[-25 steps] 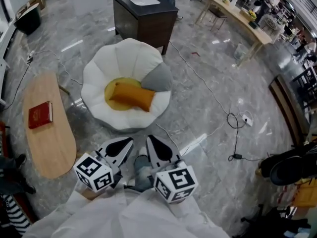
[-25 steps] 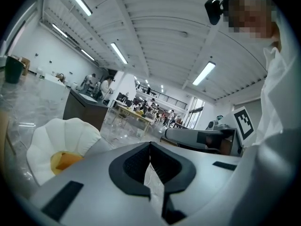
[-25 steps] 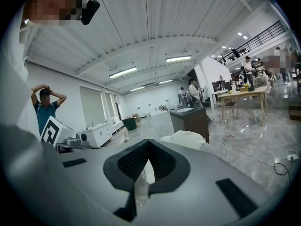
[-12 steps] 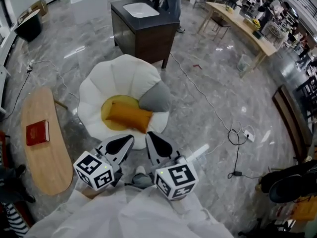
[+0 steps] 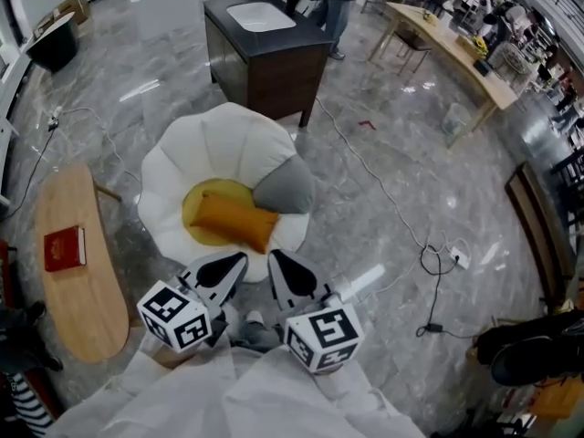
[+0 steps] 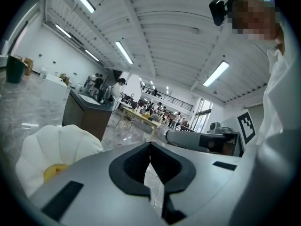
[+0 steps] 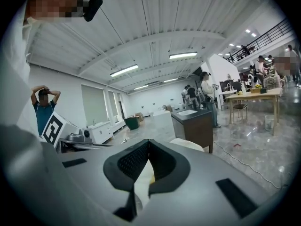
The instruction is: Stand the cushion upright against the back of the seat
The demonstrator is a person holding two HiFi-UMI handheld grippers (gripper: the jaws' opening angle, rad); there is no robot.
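- Head view looks steeply down on a white petal-shaped chair (image 5: pixel 210 144) standing on the grey marble floor (image 5: pixel 383 153).
- The orange cushion (image 5: pixel 233 220) lies flat across the yellow seat pad (image 5: pixel 201 203), not leaning on the backrest.
- A grey cushion (image 5: pixel 286 186) sits at the orange one's right end, touching it, propped against the chair's right side.
- The left gripper (image 5: pixel 219 275) and right gripper (image 5: pixel 292 281) hang side by side near the chair's front edge, both pointing at it and neither touching the cushion.
- Left gripper view: the jaws are pressed together tip to tip with nothing between them, and the chair shows low at the left.
- Right gripper view: these jaws are closed too and empty, with the chair just beyond them.
- Off to the left, a red book (image 5: pixel 64 248) rests on an oval wooden table (image 5: pixel 87 308).
- Behind the chair stands a dark cabinet (image 5: pixel 274 62) with a white basin (image 5: pixel 260 15).
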